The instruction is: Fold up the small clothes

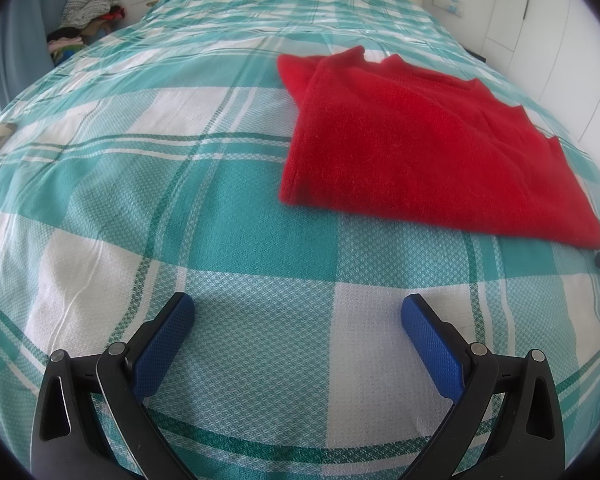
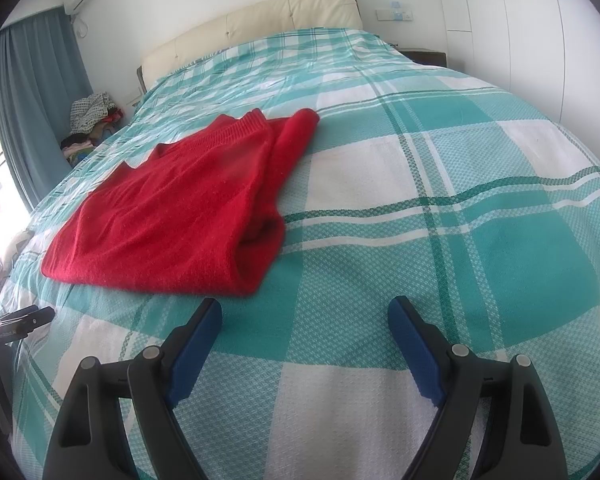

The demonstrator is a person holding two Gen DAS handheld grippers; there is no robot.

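A red knitted sweater (image 1: 420,140) lies folded flat on the teal and white checked bedspread (image 1: 180,200). In the left wrist view it sits up and to the right of my left gripper (image 1: 298,308), which stands open above bare bedspread, nothing between its blue pads. In the right wrist view the sweater (image 2: 180,208) lies up and to the left, its near edge just beyond the left fingertip. My right gripper (image 2: 305,310) is open and holds nothing. The left gripper's tip (image 2: 24,320) shows at the left edge of that view.
A cream padded headboard (image 2: 260,20) closes the far end of the bed. A pile of clothes (image 2: 92,120) lies beside the bed near a blue curtain (image 2: 40,80). White wardrobe doors (image 2: 540,40) stand along the right wall.
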